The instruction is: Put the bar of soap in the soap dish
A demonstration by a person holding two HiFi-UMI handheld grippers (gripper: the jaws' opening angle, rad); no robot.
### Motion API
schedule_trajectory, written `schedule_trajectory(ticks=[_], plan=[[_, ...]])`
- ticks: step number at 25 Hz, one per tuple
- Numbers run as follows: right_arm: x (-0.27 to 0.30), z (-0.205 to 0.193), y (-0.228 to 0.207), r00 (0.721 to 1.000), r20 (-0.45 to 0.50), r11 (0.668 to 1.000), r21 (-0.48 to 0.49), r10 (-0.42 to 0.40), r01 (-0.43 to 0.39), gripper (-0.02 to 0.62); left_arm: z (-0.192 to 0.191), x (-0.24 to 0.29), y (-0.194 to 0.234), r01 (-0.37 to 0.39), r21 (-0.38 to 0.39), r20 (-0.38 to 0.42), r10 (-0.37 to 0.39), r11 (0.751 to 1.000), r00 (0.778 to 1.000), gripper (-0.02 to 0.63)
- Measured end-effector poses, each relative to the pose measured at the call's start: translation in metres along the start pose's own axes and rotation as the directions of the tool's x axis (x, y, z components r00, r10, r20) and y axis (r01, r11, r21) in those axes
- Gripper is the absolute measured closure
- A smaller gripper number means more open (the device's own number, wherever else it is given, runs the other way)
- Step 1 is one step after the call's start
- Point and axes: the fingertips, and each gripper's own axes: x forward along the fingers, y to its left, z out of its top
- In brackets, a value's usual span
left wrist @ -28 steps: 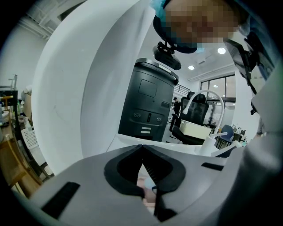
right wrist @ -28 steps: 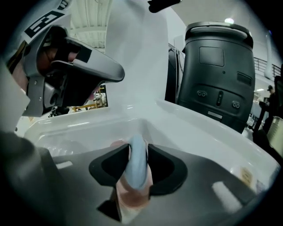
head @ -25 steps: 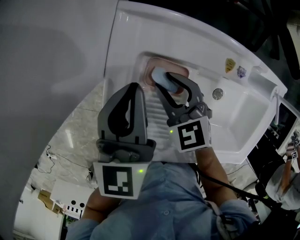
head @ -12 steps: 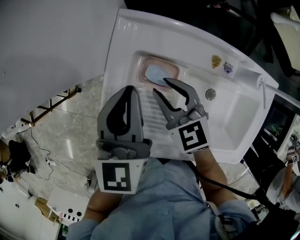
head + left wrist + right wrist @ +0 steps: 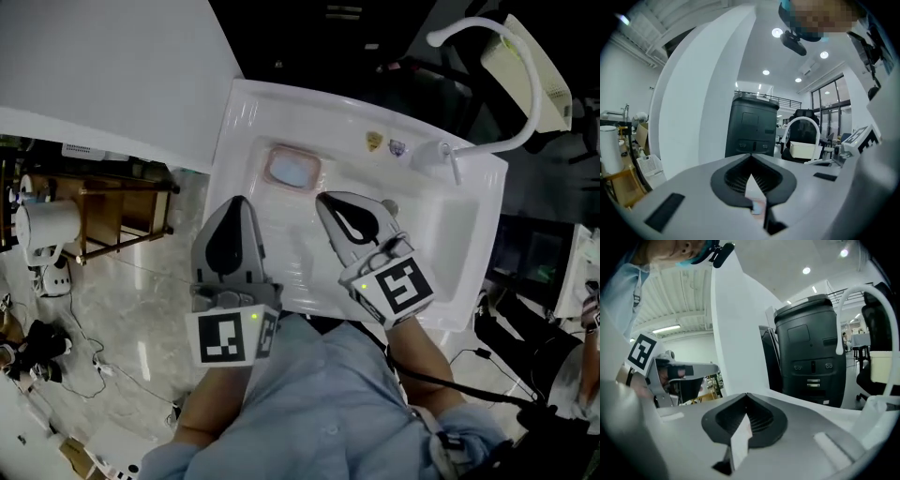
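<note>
A pale blue bar of soap (image 5: 292, 171) lies in the pink soap dish (image 5: 273, 157) at the back left of the white sink unit (image 5: 246, 122). Both grippers hover nearer to me than the dish and apart from it. My left gripper (image 5: 236, 201) is shut with nothing in it, and its jaws meet at the tips in the left gripper view (image 5: 751, 157). My right gripper (image 5: 324, 199) is also shut and empty, its jaws pressed together in the right gripper view (image 5: 746, 396). A sliver of the pink dish (image 5: 758, 206) shows below the left jaws.
A white curved faucet (image 5: 511, 80) arches over the basin (image 5: 459, 234) at the right. A large white panel (image 5: 103, 66) stands at the upper left. A wooden rack (image 5: 117, 216) and a white cylinder (image 5: 42, 225) sit on the marble floor. A dark cabinet (image 5: 811, 348) stands ahead.
The right gripper, open around the soap in the dish a second ago, drew back from it and shut. Both grippers rose and pulled away from the sink; the soap stayed in the dish.
</note>
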Motion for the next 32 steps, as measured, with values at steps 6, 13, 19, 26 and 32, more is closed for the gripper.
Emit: schedule_trajectory(ticks=[6,13,19,26,32], plan=[[-0.037,0.062,0.016,0.99,0.136,0.999,-0.03,-0.032,0.036,0.594,0.031,-0.026,-0.034,0.023,-0.001,0.072,-0.023,1.0,0.997,0.6],[-0.075,0.109,0.026,0.971,0.235,0.995,-0.089,-0.033,0.055,0.594,0.06,-0.047,-0.068,0.037,0.036,0.145,-0.042,0.999,0.989,0.6],[-0.086,0.115,0.033,0.967,0.252,0.992,-0.111,-0.034,0.064,0.595,0.069,-0.056,-0.078,0.042,0.067,0.17,-0.053,0.997,0.984,0.6],[-0.089,0.118,0.035,0.963,0.268,0.993,-0.108,-0.024,0.055,0.595,0.072,-0.056,-0.081,0.039,0.076,0.176,-0.052,0.996,0.983,0.6],[-0.086,0.118,0.037,0.963,0.269,0.993,-0.107,-0.019,0.049,0.595,0.072,-0.055,-0.078,0.037,0.078,0.175,-0.05,0.996,0.983,0.6]])
